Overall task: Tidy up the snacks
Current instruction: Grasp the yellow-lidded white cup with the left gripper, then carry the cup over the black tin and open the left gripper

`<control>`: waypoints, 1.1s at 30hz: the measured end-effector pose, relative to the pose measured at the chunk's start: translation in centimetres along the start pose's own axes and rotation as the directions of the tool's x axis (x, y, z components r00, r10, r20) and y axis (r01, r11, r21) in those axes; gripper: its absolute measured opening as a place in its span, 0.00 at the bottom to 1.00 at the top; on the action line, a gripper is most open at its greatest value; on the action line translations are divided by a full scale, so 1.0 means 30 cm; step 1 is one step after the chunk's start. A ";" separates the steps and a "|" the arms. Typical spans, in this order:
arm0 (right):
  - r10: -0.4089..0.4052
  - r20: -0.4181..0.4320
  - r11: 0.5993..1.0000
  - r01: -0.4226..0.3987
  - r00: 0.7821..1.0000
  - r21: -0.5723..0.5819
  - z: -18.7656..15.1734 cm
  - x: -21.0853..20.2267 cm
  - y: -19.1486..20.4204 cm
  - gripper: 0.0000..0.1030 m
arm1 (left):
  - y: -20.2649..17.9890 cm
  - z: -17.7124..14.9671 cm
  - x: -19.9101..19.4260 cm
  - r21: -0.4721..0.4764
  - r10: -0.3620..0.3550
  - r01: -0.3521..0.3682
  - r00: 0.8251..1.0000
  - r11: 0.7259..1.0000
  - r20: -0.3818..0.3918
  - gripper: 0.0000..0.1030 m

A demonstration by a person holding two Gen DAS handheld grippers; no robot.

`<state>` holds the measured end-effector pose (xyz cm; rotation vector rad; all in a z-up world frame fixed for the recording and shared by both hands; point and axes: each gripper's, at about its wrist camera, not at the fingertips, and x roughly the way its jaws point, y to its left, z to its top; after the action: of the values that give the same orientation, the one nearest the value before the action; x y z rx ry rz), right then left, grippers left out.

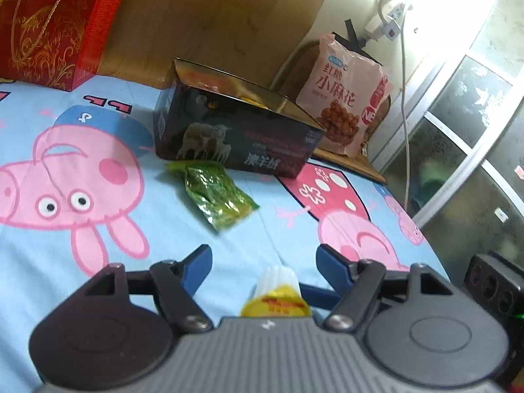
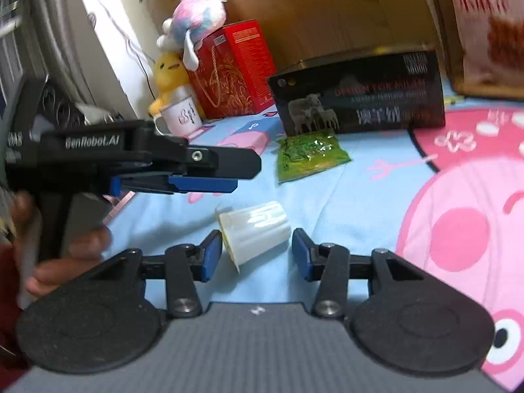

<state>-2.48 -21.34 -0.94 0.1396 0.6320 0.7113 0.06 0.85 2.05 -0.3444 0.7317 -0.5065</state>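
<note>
your right gripper (image 2: 257, 252) gapes around the tipped ribbed white plastic jelly cup (image 2: 253, 232). your left gripper (image 1: 262, 258) hangs released above it, near the crinkly green foil snack packet (image 1: 213, 193).

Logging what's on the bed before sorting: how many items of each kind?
Boxes: 2, dark box, red box
Snack packs: 3, pink bag, green packet, jelly cup
Plush toys: 2
Mug: 1
Total: 8

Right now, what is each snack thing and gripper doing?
Jelly cup: lying on its side, between the right jaws, not gripped.
Green packet: lying flat, sealed.
Dark box: top open.
Pink bag: standing upright.
Left gripper: open.
Right gripper: open.
</note>
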 end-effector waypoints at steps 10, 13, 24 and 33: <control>-0.144 0.007 0.957 0.141 0.990 -0.252 -0.049 0.037 0.081 0.58 | -0.012 -0.060 0.044 0.012 -0.029 0.030 0.997 0.999 -0.074 0.47; -0.150 0.008 0.956 0.147 0.989 -0.253 -0.049 0.037 0.078 0.58 | -0.020 -0.061 0.044 0.023 -0.034 0.036 0.997 0.999 -0.072 0.46; -0.216 0.097 0.939 0.234 0.972 -0.251 -0.002 0.053 0.102 0.27 | -0.049 0.056 0.031 0.085 -0.040 0.039 0.999 0.996 0.011 0.43; -0.274 0.254 0.898 0.341 0.928 -0.277 0.218 0.128 0.038 0.27 | -0.119 0.325 0.104 0.179 -0.014 -0.011 0.990 0.984 0.140 0.46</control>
<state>2.93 -17.39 2.81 -0.1816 0.3198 0.4717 7.79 -2.62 8.80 -0.2093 0.5442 -0.5397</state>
